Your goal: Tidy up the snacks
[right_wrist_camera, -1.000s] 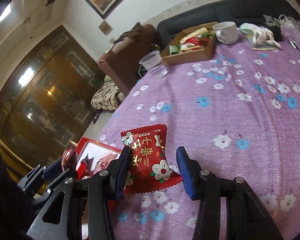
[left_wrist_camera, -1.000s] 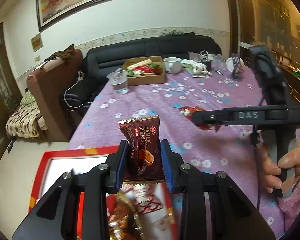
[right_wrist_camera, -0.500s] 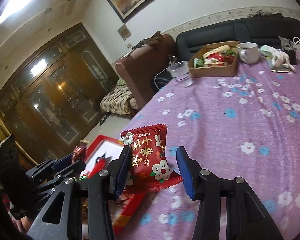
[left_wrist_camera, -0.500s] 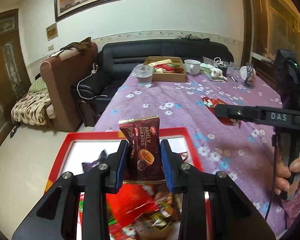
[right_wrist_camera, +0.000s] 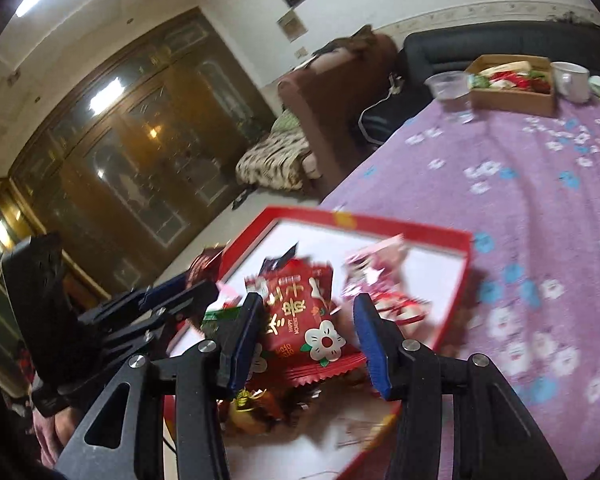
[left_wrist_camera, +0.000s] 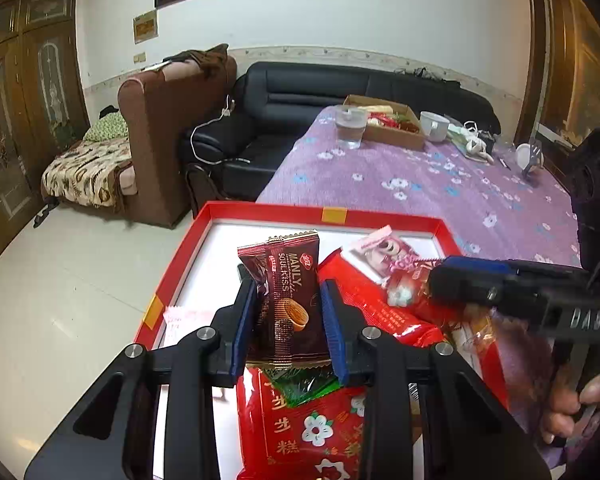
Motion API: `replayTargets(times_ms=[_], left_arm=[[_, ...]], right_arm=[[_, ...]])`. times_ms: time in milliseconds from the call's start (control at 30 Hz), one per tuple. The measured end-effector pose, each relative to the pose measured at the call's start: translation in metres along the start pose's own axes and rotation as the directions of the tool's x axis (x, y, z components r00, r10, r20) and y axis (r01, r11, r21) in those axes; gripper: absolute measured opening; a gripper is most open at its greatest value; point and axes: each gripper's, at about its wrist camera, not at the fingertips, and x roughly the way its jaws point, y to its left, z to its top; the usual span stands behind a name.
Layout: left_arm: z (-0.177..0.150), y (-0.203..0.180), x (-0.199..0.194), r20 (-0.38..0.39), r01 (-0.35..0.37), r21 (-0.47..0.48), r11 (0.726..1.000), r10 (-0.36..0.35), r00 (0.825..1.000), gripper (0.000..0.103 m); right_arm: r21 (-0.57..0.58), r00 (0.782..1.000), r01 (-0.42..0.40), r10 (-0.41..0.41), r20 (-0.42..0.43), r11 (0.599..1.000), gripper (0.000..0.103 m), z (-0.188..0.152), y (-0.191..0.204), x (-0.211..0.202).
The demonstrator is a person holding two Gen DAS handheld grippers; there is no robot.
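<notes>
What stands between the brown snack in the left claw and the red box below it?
Nothing solid blocks it. The brown snack hangs over the red box, but other packets already lie there, and the right claw reaches in beside it with its own red packet.

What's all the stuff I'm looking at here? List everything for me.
Tray: one, red rim, white inside, at the table's near edge.
Brown snack packet: one, gripped upright over the tray.
Red snack packet: one, with a white flower, held over the tray.
Loose snacks: several, mostly red and pink, in the tray.
Tablecloth: one, purple with flowers.
Cardboard box: one, brown, far end, holding snacks.
Plastic cup: one, clear, beside the box.
Mug: one, white, beside the box.
Sofa: one, black, behind the table.
Left gripper: black, blue pads.
Right gripper: same.
</notes>
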Motion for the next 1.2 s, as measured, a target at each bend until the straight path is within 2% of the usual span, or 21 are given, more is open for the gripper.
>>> replayTargets(times_ms=[167,200,300,333,400,533,633,700,767,867,967,1067,1200], left_arm=[[-0.003,-0.003,0.006,-0.016,-0.003,-0.001,1.0,0.003,1.0,0.032],[-0.003,-0.004,0.007,-0.024,0.0,-0.003,1.0,0.0,1.0,0.038],[-0.004,-0.005,0.006,-0.026,0.001,-0.008,1.0,-0.001,1.0,0.066],[-0.004,-0.007,0.005,-0.021,-0.007,-0.001,1.0,0.006,1.0,0.072],[-0.004,-0.011,0.001,-0.007,-0.026,0.013,1.0,0.026,1.0,0.077],[-0.002,-0.02,-0.007,0.013,-0.069,0.022,0.997,0.068,0.998,0.082],[-0.001,-0.024,-0.017,0.045,-0.122,0.025,0.992,0.121,0.992,0.083],[-0.002,-0.026,-0.025,0.075,-0.168,0.025,0.986,0.165,0.983,0.083],[-0.002,-0.027,-0.034,0.1,-0.215,0.025,0.976,0.212,0.972,0.085],[-0.003,-0.029,-0.049,0.137,-0.248,0.025,0.969,0.242,0.961,0.086],[-0.006,-0.028,-0.063,0.165,-0.271,0.009,0.963,0.266,0.95,0.086],[-0.01,-0.023,-0.076,0.181,-0.321,-0.024,0.947,0.32,0.93,0.093],[-0.015,-0.017,-0.088,0.186,-0.288,-0.052,0.956,0.292,0.938,0.095]], right_arm=[[-0.058,1.0,0.014,-0.015,-0.021,0.998,0.05,-0.007,0.013,0.012],[-0.055,1.0,0.009,-0.01,-0.017,0.998,0.05,-0.007,0.012,0.011],[-0.017,1.0,-0.012,0.012,0.001,1.0,0.053,-0.005,0.002,0.005],[-0.003,1.0,-0.017,0.017,0.014,1.0,0.055,-0.003,-0.002,0.002],[0.028,0.999,-0.015,0.014,0.044,0.999,0.062,0.0,-0.009,-0.006],[0.057,0.997,0.017,-0.021,0.074,0.998,0.062,0.002,-0.014,-0.016],[0.028,0.992,0.061,-0.063,0.109,0.998,0.071,0.0,-0.005,-0.03],[0.007,0.986,0.087,-0.087,0.142,0.996,0.08,-0.004,0.005,-0.041],[-0.021,0.98,0.119,-0.114,0.165,0.993,0.08,-0.009,0.015,-0.05],[-0.055,0.972,0.155,-0.142,0.188,0.986,0.081,-0.017,0.029,-0.06],[-0.059,0.967,0.157,-0.141,0.213,0.986,0.082,-0.024,0.039,-0.07],[-0.075,0.963,0.157,-0.136,0.234,0.985,0.084,-0.031,0.049,-0.08],[-0.103,0.963,0.161,-0.133,0.235,0.981,0.084,-0.038,0.06,-0.085]])
